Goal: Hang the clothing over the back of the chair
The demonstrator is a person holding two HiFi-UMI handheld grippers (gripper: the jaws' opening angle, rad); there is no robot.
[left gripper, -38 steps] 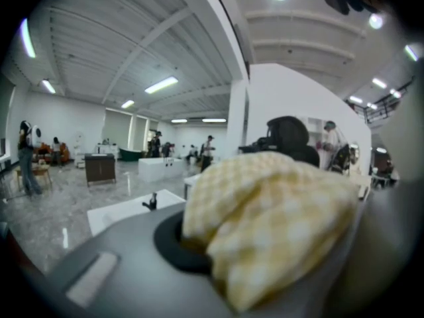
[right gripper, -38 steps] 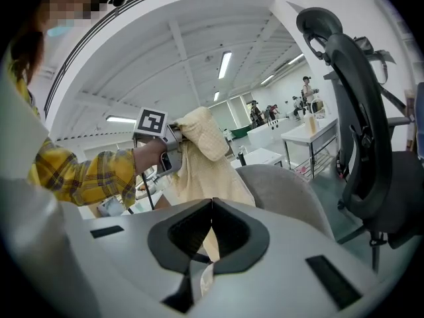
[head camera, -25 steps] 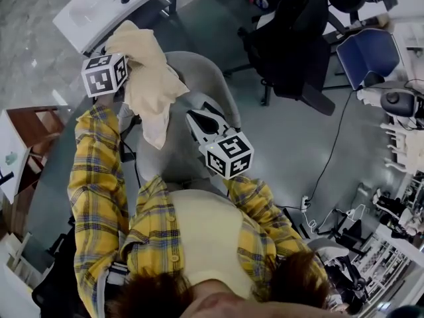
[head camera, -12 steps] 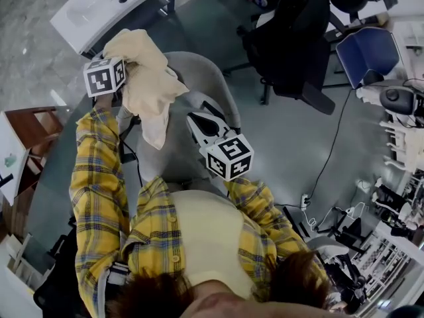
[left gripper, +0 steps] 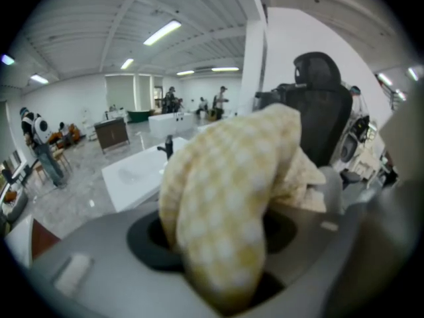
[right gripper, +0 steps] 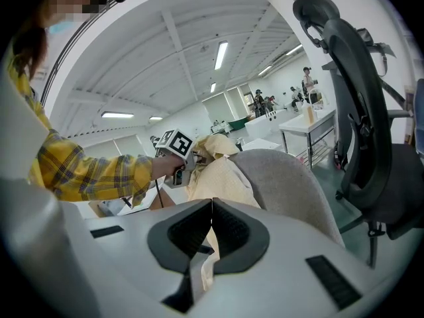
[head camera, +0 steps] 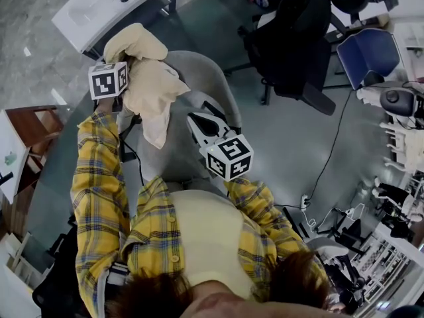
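A cream-yellow piece of clothing [head camera: 149,88] lies bunched over the top of the grey chair back [head camera: 202,78], with one end hanging down the near side. My left gripper [head camera: 129,61] is at the chair's top edge. Its jaws are opening and a fold of the clothing [left gripper: 232,197] still bulges between them without being pinched. My right gripper [head camera: 197,119] hovers in front of the chair back, shut and empty. In the right gripper view the shut jaws [right gripper: 212,227] point at the clothing [right gripper: 222,174], the chair back [right gripper: 291,184] and the left gripper [right gripper: 182,152].
A black office chair [head camera: 291,38] stands behind the grey one, with a blue chair [head camera: 371,52] further right. A white table [head camera: 99,8] is at the far left and a brown wooden seat [head camera: 30,128] at the left edge. Cables run over the floor at right.
My left gripper has sunk a little toward the chair back and its jaws have spread. The top fold of the clothing has flopped further over the chair. The right gripper has stayed put.
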